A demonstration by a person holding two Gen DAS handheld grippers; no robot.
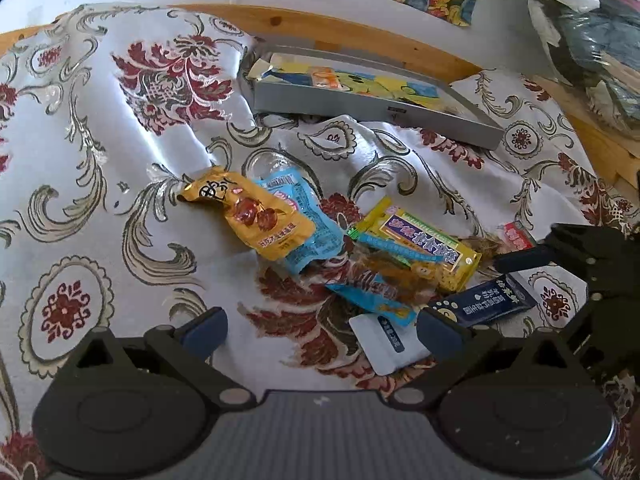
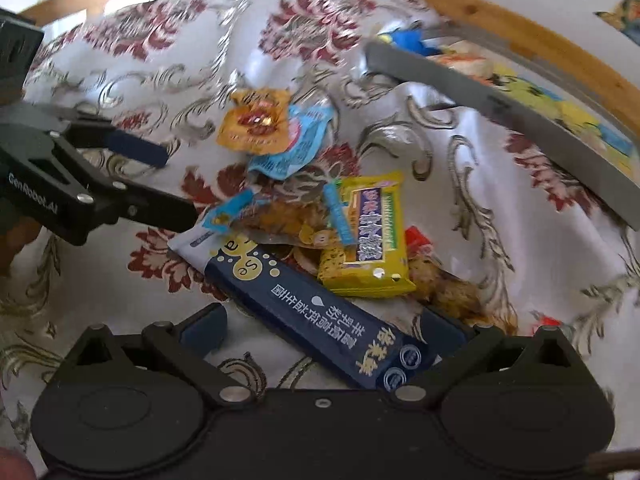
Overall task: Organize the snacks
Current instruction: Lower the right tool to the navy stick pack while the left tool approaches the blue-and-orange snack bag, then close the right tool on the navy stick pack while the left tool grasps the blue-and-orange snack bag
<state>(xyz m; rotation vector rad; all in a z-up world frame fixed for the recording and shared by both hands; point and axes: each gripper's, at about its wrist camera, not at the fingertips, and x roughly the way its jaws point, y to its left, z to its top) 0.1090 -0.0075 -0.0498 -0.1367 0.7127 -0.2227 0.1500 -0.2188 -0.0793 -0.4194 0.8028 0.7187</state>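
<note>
- The left gripper (image 1: 320, 330) is hovering with its jaws spread wide apart, holding nothing, over the near edge of a snack pile on the floral cloth (image 1: 120, 120)
- The right gripper (image 2: 322, 330) is standing just as wide, its jaws straddling the dark blue sachet (image 2: 316, 316) without clamping it
- The orange packet (image 1: 250, 214) is lying on a light blue packet (image 1: 316, 228); the yellow bar (image 1: 424, 244) is resting just beside them
- A grey tray (image 1: 372, 110) is sitting behind the pile, well apart
</note>
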